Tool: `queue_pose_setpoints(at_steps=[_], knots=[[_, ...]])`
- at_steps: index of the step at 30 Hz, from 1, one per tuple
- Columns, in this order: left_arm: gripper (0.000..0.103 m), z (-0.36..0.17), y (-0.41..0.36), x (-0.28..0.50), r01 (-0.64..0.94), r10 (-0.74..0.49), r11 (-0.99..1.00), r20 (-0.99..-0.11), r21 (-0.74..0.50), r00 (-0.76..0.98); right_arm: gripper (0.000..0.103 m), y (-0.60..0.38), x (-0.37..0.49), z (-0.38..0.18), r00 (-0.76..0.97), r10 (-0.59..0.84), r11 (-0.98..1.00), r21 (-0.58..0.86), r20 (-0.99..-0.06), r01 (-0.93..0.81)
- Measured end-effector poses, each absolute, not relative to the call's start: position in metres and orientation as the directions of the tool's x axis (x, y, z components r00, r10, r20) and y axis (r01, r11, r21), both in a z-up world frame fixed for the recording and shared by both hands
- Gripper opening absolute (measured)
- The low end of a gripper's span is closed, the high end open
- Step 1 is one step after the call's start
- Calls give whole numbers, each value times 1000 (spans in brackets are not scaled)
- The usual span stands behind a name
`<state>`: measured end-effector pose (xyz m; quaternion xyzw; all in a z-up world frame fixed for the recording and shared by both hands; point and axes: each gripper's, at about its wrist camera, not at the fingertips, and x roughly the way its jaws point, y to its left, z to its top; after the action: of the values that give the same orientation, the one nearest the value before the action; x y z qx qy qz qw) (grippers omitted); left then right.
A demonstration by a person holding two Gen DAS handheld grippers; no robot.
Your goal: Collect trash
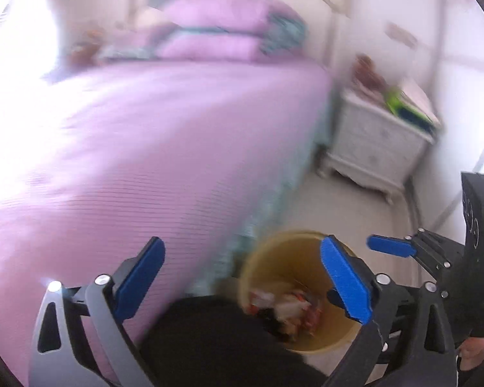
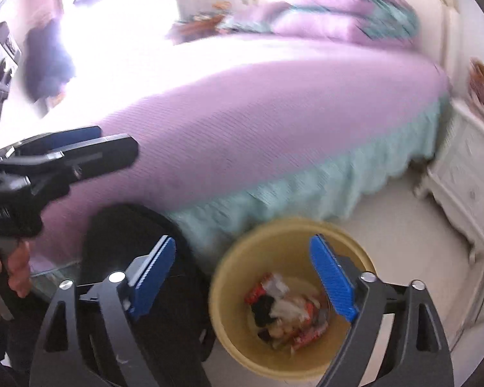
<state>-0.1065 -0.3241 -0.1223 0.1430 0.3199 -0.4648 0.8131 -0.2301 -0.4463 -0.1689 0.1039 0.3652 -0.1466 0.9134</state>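
Note:
A tan round bin (image 2: 235, 316) stands on the floor beside the bed and holds a pile of red, white and black wrappers (image 2: 287, 309). It also shows in the left wrist view (image 1: 274, 251), with the wrappers (image 1: 284, 309) inside. My right gripper (image 2: 245, 274) is open and empty, above the bin's left rim. My left gripper (image 1: 242, 277) is open and empty, above the bed's edge and the bin. The right gripper (image 1: 384, 248) shows at the right of the left wrist view; the left gripper (image 2: 90, 145) shows at the left of the right wrist view.
A bed with a purple cover (image 1: 145, 148) and teal skirt (image 2: 306, 187) fills the left and middle. A white nightstand (image 1: 377, 142) with items on top stands by the wall at the right. A black object (image 2: 138, 258) lies low between me and the bed.

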Motion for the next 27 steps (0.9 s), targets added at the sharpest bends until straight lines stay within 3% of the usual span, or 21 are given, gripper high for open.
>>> queue_pose_setpoints(at_steps=[5, 9, 18, 27], knots=[[99, -89, -253, -83, 713, -604, 700, -565, -38, 562, 94, -399, -193, -145, 763, -146, 977, 31, -630, 212], [99, -68, -202, -73, 592, -514, 806, -509, -11, 691, 94, -359, -162, -123, 829, -81, 994, 12, -553, 105], [99, -28, -83, -63, 301, -295, 952, -396, -48, 870, 95, -294, -106, -88, 901, 41, 999, 22, -433, -34], [99, -2, -30, -71, 89, -92, 996, -306, -25, 948, 95, -238, -75, -57, 917, 151, 988, 23, -370, -153]])
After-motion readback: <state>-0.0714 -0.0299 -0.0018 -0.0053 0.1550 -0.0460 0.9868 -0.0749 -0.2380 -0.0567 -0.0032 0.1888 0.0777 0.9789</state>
